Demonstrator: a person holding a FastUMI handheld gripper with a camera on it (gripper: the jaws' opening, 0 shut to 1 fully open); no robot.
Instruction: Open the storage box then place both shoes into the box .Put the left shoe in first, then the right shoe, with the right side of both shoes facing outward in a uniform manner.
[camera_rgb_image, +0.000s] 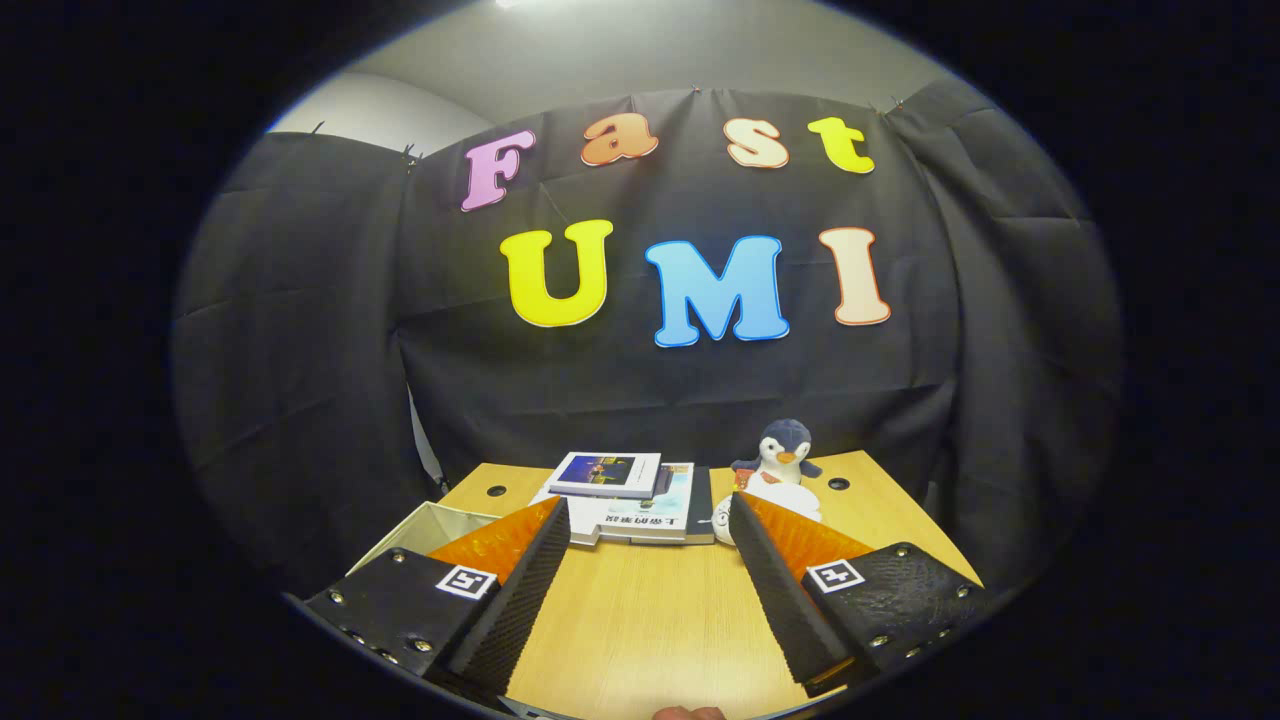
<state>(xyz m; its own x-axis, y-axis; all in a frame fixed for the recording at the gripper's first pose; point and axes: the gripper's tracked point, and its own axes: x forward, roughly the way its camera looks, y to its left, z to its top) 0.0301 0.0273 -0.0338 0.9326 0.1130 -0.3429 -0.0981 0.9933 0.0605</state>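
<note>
My gripper (648, 508) is open and held above a wooden table (650, 610), with only bare tabletop between its fingers. A pale box (432, 524) stands at the table's left edge, just behind the left finger (520, 580); I see into its light inside, and the finger hides its near part. A white rounded object (790, 497), perhaps a shoe, lies just beyond the right fingertip (760, 550) and is partly covered by it. I cannot tell its shape for sure.
A stack of books (630, 495) lies flat at the far middle of the table, beyond the fingertips. A small penguin plush (782, 452) sits behind the white object at the far right. Black cloth walls close the booth behind and to both sides.
</note>
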